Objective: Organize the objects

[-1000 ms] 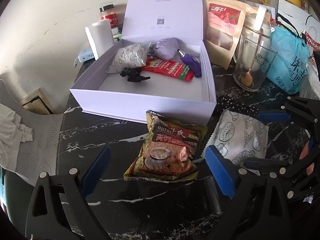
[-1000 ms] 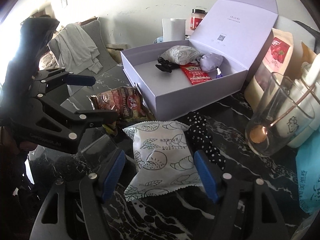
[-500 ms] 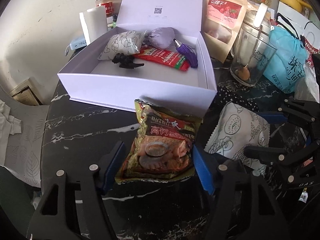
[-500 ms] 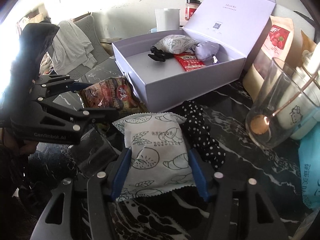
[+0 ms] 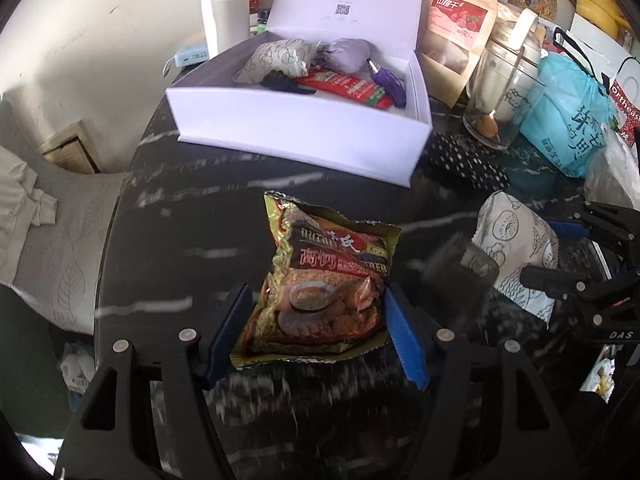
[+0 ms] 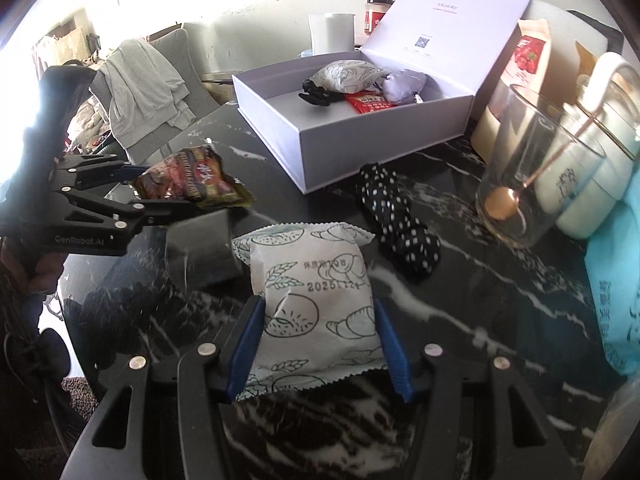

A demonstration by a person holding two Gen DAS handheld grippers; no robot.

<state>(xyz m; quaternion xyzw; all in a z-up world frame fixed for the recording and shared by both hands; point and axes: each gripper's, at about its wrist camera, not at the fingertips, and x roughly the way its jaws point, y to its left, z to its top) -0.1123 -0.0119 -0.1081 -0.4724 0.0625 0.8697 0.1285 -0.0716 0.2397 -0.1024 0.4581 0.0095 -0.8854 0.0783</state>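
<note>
Left gripper clamped on brown snack packet, jaws just closed. Right gripper clamped on white pastry packet, likewise just closed. Both packets above black marble table, near open white box.

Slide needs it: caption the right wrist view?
Right tongs clamp white pastry packet beside open lavender box.

a clear glass with a copper spoon inside is seen on the black marble table, just beside a white jar and a turquoise bag. a kraft pouch with red fruit is propped behind the glass. a white paper roll and a red-labelled jar are placed by the wall, and a grey garment is draped over a chair.
</note>
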